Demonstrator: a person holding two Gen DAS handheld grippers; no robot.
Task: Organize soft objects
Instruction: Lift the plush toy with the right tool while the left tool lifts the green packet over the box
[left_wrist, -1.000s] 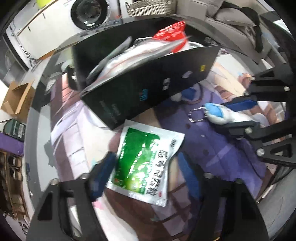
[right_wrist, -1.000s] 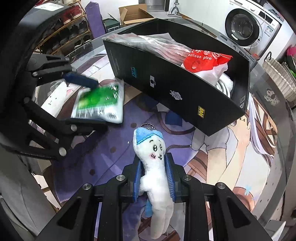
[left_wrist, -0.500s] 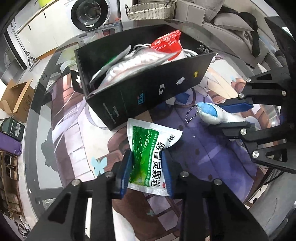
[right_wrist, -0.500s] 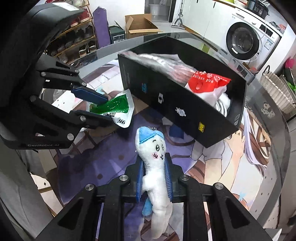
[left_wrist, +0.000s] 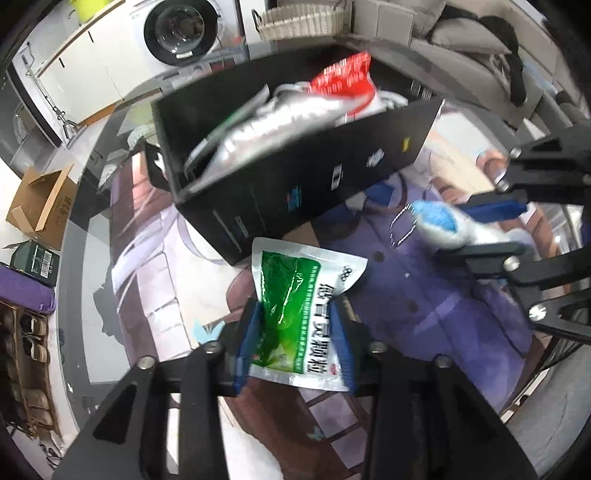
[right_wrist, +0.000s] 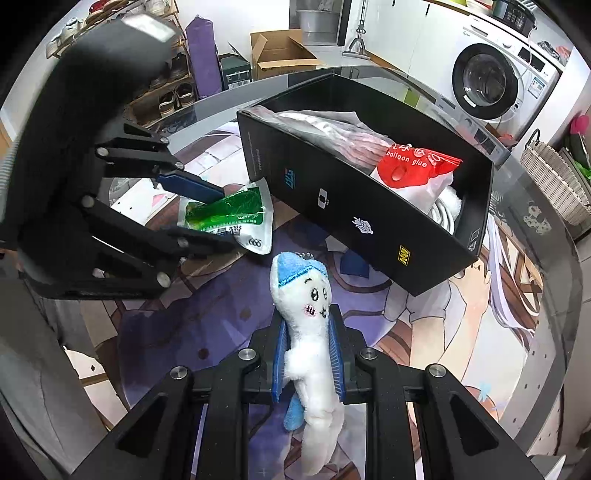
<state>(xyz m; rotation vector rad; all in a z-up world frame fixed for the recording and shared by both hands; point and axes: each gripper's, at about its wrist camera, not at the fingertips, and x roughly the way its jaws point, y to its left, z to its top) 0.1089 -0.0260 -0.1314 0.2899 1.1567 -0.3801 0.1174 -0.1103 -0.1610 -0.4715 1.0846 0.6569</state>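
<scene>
Your left gripper (left_wrist: 295, 339) has the green sachet (left_wrist: 295, 302) between its blue pads, and its jaws are opening; the pads still touch the packet's two long edges, and its top corner points toward the black box (left_wrist: 314, 184). Your right gripper (right_wrist: 308, 354) is pressed tight on the white plush toy (right_wrist: 306, 332), pinching it at the body so the blue-capped head stands above the pads and the tail hangs below.

The black box sits on the printed mat (right_wrist: 480, 332) that covers the round glass table (right_wrist: 546, 258). Its near long wall faces both grippers, and the sachet's upper edge lies just beside the lower corner of that wall. Between the two grippers the mat is bare purple, giving you open room in front of the box. In the right wrist view, the table rim curves close behind the box on the far side and sweeps round to the right.

Inside the box, a silvery foil pack (left_wrist: 273, 125) lies slanted along its length, with a red-topped bag (right_wrist: 417, 166) marked "balloon glue" at one end and something white under it. The box is open on top.

Beyond the table stand a washing machine (right_wrist: 491, 81), a wicker basket (right_wrist: 554, 181) and a cardboard carton (right_wrist: 280, 51).
</scene>
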